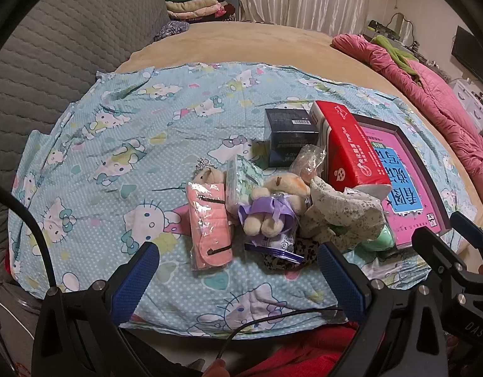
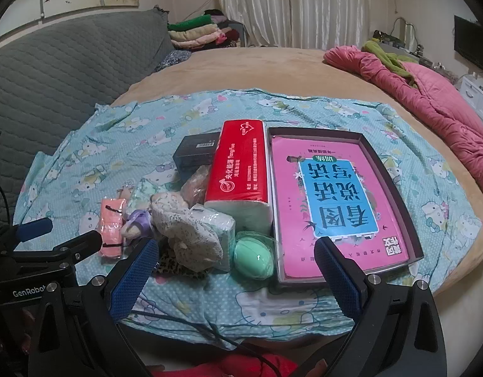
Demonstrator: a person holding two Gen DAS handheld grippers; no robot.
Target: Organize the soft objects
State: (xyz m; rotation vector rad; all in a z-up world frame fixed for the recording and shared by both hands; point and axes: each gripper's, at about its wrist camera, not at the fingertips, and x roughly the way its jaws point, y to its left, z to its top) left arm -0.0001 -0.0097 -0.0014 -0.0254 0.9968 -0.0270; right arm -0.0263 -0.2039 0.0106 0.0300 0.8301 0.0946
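A pile of soft things lies on the Hello Kitty cloth (image 1: 116,144): a pink wrapped cloth (image 1: 210,229), a plush bear with a purple bow (image 1: 273,204), a floral fabric piece (image 1: 342,213), a green tissue pack (image 1: 241,182) and a green sponge egg (image 2: 254,257). A red tissue pack (image 2: 241,169) lies beside a box lid (image 2: 414,220) holding a pink book (image 2: 335,204). My left gripper (image 1: 238,270) is open and empty, just short of the pile. My right gripper (image 2: 235,267) is open and empty, in front of the egg.
A black box (image 1: 288,135) stands behind the pile. A pink quilt (image 2: 430,94) lies at the right of the tan bed (image 2: 257,69). A grey sofa (image 1: 53,47) is at the left, folded clothes (image 1: 191,3) at the back.
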